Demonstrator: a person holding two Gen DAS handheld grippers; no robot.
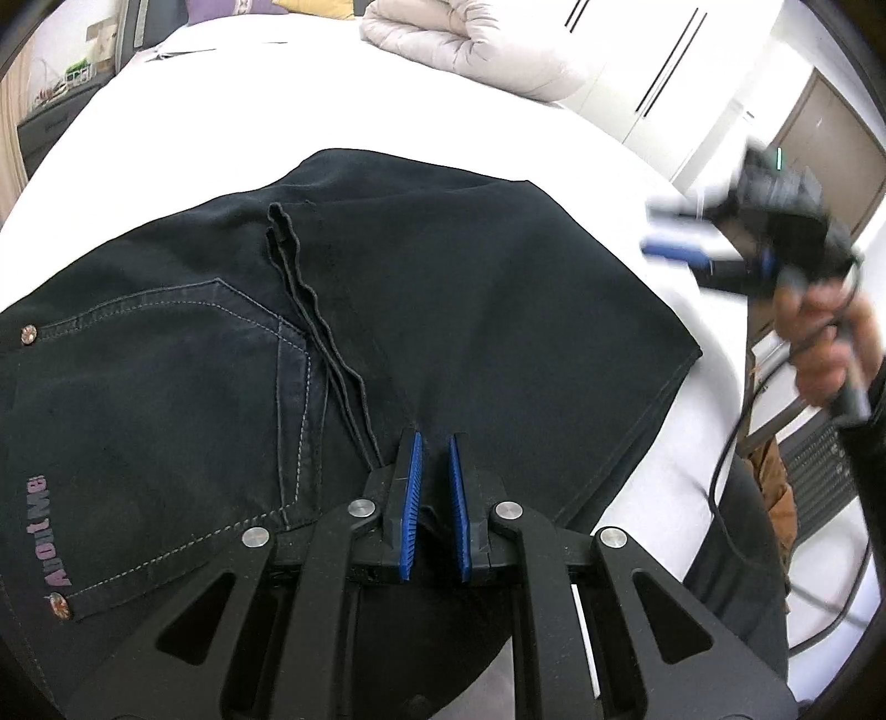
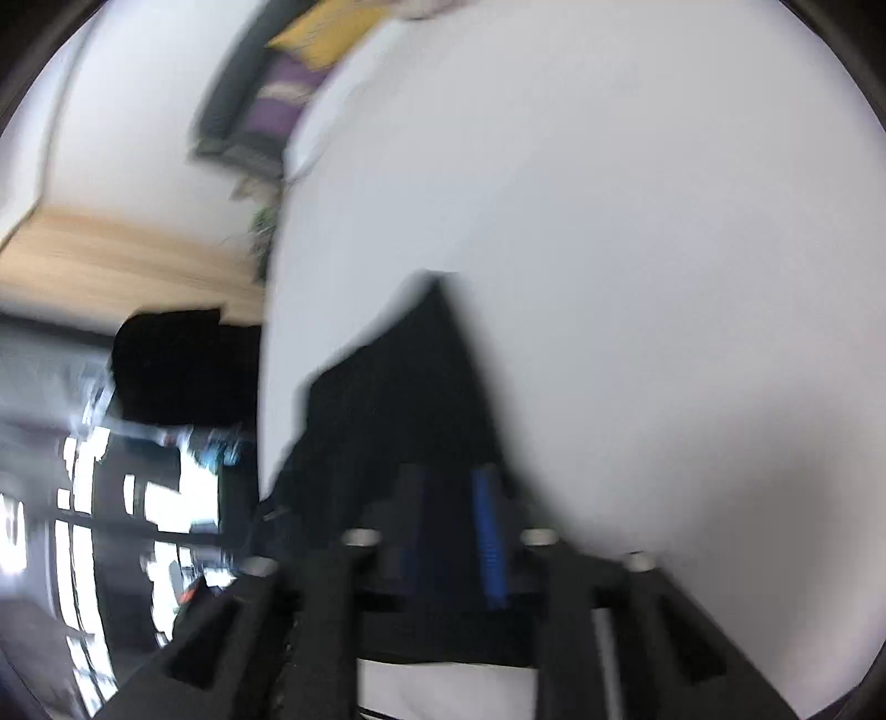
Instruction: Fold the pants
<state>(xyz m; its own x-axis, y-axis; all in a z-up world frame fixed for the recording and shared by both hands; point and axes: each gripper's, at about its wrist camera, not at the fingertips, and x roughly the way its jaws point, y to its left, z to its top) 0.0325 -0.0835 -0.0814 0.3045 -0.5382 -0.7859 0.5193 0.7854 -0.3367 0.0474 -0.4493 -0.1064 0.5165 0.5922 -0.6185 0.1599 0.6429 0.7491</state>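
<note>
pants (image 1: 443,310) | dark navy, rear pocket up | folded flat on white bed (image 1: 387,111)

Home bedroom — wide bed with white sheet (image 1: 387,111), rolled pale duvet (image 1: 470,44) at its far end, yellow and purple pillows (image 1: 266,5) by the headboard. White wardrobe doors (image 1: 653,66) alongside — wood door (image 1: 830,138) beyond.

Black gripper (image 1: 435,443), blue pads (image 1: 412,487), silver screws (image 1: 362,507)
</note>
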